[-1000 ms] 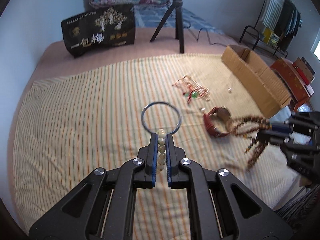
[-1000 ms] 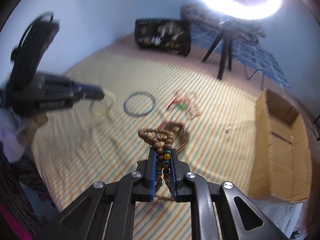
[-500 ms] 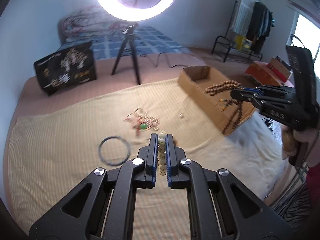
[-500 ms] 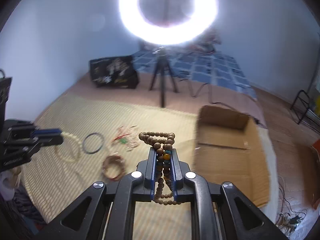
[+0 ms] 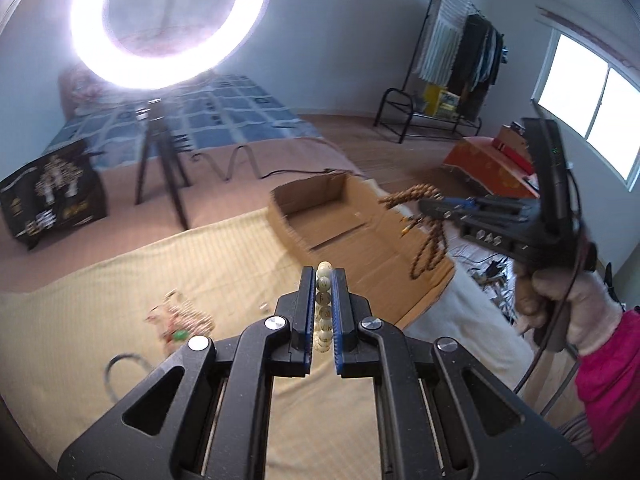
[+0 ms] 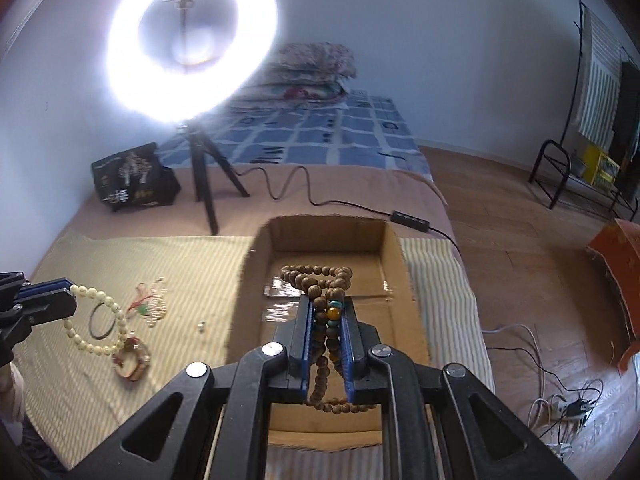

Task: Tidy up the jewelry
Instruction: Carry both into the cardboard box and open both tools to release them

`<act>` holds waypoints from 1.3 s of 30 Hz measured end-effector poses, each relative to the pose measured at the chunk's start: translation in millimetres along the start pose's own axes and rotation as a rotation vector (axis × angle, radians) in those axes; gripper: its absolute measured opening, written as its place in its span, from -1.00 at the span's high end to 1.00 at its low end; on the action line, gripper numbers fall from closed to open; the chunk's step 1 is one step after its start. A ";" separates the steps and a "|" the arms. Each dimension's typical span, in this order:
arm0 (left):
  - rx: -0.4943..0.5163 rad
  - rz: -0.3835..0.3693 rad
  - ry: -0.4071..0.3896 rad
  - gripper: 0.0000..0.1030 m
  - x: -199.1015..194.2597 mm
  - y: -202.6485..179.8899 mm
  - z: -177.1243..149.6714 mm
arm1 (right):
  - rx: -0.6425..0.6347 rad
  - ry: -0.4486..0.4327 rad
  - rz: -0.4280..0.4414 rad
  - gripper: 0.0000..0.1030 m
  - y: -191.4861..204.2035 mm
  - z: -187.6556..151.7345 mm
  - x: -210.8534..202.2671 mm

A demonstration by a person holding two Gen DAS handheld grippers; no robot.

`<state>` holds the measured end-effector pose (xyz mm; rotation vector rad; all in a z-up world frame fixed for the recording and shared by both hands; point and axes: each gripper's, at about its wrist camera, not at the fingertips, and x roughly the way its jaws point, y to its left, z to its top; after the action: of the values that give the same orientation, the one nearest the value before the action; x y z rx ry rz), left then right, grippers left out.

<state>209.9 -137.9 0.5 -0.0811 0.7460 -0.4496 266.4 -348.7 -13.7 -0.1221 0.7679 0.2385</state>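
Observation:
My left gripper [image 5: 324, 276] is shut on a cream bead bracelet [image 5: 323, 300], held above the striped cloth [image 5: 200, 264] just short of the open cardboard box [image 5: 320, 200]. From the right wrist view, that bracelet [image 6: 96, 293] hangs as a loop from the left gripper [image 6: 60, 292] at the left edge. My right gripper [image 6: 326, 304] is shut on a brown wooden bead strand [image 6: 316, 276] with a teal and an amber bead, above the inside of the cardboard box [image 6: 328, 236]. The left wrist view shows the right gripper [image 5: 428, 204] with the brown strand [image 5: 428, 248] dangling over the box.
On the cloth lie a tangle of chains [image 6: 150, 304], a dark bangle [image 6: 91, 322], a red-brown bracelet [image 6: 132, 360] and a small loose bead [image 6: 201, 325]. A ring light [image 6: 188, 40] on a tripod and a black bag [image 6: 134, 180] stand behind. A gloved hand [image 5: 560, 300] holds the right gripper.
Both grippers have risen and swung right from the jewelry on the cloth toward the cardboard box. The right one, with the brown strand, now hangs over the box.

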 end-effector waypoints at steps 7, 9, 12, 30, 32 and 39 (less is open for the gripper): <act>-0.015 -0.053 0.029 0.90 52.7 -28.7 18.2 | 0.025 0.025 -0.016 0.81 -21.9 2.2 22.5; -0.016 -0.058 0.035 0.90 64.0 -35.5 20.8 | 0.029 0.025 -0.020 0.81 -26.2 4.0 27.8; -0.024 -0.067 0.047 0.90 79.3 -44.1 22.7 | 0.036 0.025 -0.013 0.81 -30.4 6.6 35.8; -0.026 -0.073 0.146 0.73 109.1 -59.6 6.7 | 0.093 0.077 0.027 0.26 -49.5 -1.7 61.0; -0.035 -0.067 0.154 0.35 109.9 -57.8 5.9 | 0.104 0.067 0.005 -0.17 -49.9 -1.0 57.3; -0.029 -0.039 0.141 0.34 96.7 -52.1 -0.8 | 0.132 0.037 -0.022 -0.34 -52.0 1.0 42.4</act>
<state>252.6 -225.7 -49.7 -0.0918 0.8908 -0.4851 309.9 -391.5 -41.5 -0.0105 0.8165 0.1651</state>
